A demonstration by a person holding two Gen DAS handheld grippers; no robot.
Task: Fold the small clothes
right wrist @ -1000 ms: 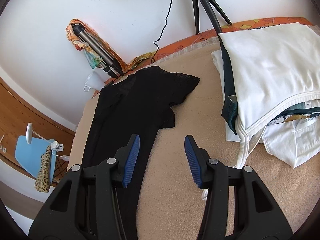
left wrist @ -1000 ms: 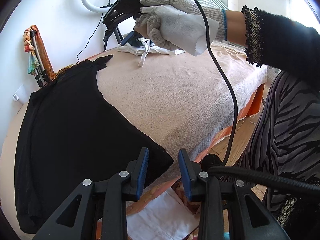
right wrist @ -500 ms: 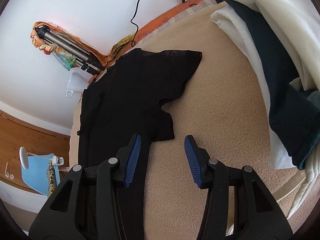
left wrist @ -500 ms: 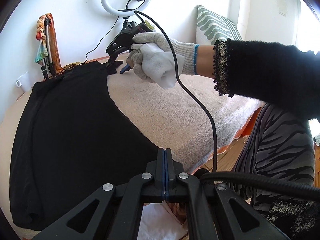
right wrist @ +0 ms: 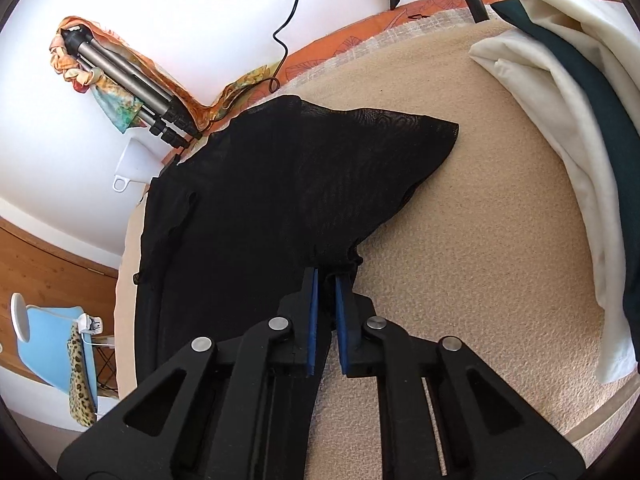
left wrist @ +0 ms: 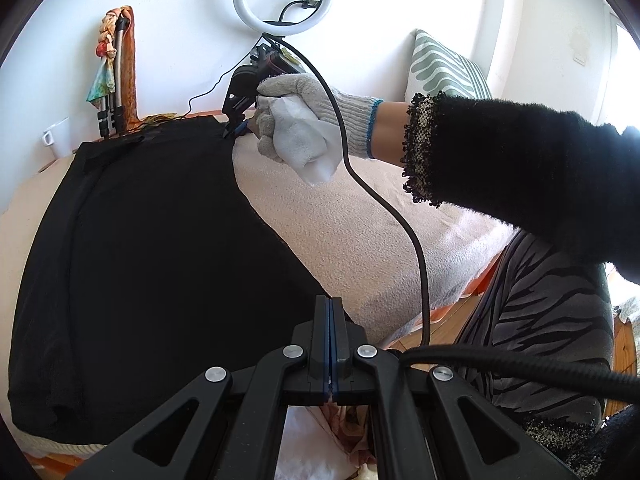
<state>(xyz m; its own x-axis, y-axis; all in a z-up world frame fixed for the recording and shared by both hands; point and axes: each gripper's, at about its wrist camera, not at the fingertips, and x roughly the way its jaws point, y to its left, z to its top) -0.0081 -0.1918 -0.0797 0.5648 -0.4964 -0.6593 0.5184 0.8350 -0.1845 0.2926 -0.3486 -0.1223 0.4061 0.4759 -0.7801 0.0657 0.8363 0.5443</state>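
The left wrist view shows the whole black shirt [left wrist: 152,248] spread on the beige bed cover [left wrist: 360,232], and the gloved hand [left wrist: 304,120]. Only the right wrist view shows the stacked clothes [right wrist: 568,128] at the right edge. The left gripper [left wrist: 330,320] jaws are clenched at the shirt's near hem; whether cloth sits between them is unclear. The right gripper [right wrist: 326,280] jaws have just closed, grasping the sleeve seam. Bare cover lies between shirt and stack.

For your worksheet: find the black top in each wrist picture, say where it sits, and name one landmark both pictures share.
Left wrist: the black top fills the left and centre, spread on the beige blanket.
Right wrist: it lies centre-left, its edge pinched by the right gripper.
Shared landmark: the folded tripod against the wall.
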